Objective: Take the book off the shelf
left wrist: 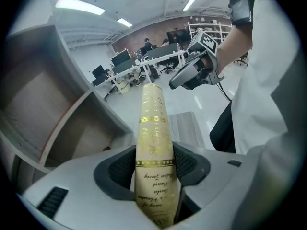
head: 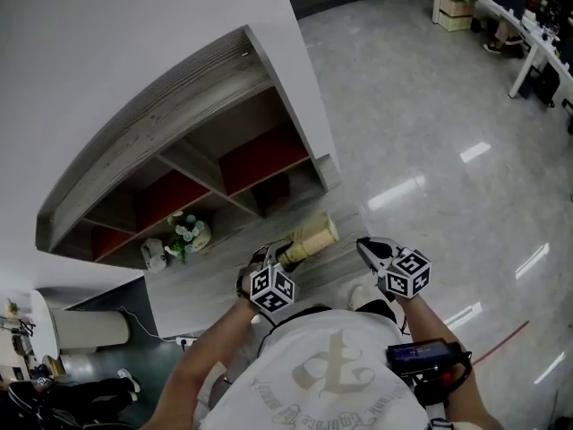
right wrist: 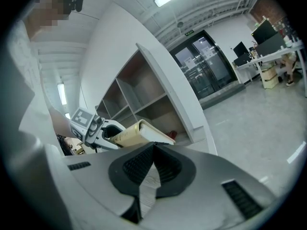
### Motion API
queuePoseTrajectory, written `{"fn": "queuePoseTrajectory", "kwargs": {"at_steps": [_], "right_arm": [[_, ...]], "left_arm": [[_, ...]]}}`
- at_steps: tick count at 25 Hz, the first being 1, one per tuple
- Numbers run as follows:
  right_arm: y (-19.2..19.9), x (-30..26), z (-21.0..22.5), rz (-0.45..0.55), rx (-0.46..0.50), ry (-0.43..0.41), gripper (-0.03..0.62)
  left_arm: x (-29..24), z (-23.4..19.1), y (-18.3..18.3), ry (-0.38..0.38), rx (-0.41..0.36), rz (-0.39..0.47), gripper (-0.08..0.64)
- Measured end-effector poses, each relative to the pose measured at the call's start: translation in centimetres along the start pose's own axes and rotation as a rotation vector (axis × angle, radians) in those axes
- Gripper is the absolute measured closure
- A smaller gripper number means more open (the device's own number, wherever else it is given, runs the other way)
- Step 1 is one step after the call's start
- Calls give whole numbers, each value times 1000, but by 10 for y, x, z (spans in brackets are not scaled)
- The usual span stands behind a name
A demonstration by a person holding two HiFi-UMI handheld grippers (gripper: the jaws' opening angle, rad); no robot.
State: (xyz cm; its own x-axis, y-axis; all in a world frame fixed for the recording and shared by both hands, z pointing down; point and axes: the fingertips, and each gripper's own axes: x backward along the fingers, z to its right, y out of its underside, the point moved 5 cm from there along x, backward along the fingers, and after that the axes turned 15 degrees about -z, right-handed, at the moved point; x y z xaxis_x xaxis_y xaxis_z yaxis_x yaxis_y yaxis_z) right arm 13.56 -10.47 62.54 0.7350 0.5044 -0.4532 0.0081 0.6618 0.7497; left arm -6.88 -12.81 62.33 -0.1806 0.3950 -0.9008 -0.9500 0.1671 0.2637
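A cream book [head: 309,238] with gold lettering is clamped spine-up in my left gripper [head: 277,260], out in front of the grey wooden shelf unit [head: 179,133] and clear of its cubbies. In the left gripper view the book [left wrist: 154,143] stands between both pads, and the left gripper [left wrist: 154,171] is shut on it. My right gripper [head: 372,251] hovers just to the book's right, apart from it. Its pads meet with nothing between them in the right gripper view [right wrist: 152,159], where the book [right wrist: 139,133] shows beyond.
On the shelf's low ledge stand a vase of white flowers [head: 186,236] and a small white ornament [head: 154,253]. A dark object [head: 273,189] sits in one cubby. Glossy floor [head: 430,150] spreads to the right, with office desks [head: 501,16] far off.
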Motion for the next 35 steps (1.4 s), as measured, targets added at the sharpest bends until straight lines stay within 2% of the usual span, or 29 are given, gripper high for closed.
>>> {"fn": "queuePoseTrajectory", "kwargs": {"at_steps": [10,15,19,25,30,35], "right_arm": [[15,20,9,3,-27,29,588],[19,28,14,5,-37,36,588],[23,31,16,7,-46,39,588],[25,31,18,3,-53,40,588],[26,23,16,1,-48,30,588],[25,22,15,-4,-46,23,588]], "left_arm": [[-37,27,-7,268,37,-18,339],[-47,31,-9,328,29,-48,339],[-54,32,-6,384,68,-58,338],[-59,27,-1,392,99,-52,336],[-67,26,0,335,70,-109,336],[-68,25,-1,318,60,-125,334]]}}
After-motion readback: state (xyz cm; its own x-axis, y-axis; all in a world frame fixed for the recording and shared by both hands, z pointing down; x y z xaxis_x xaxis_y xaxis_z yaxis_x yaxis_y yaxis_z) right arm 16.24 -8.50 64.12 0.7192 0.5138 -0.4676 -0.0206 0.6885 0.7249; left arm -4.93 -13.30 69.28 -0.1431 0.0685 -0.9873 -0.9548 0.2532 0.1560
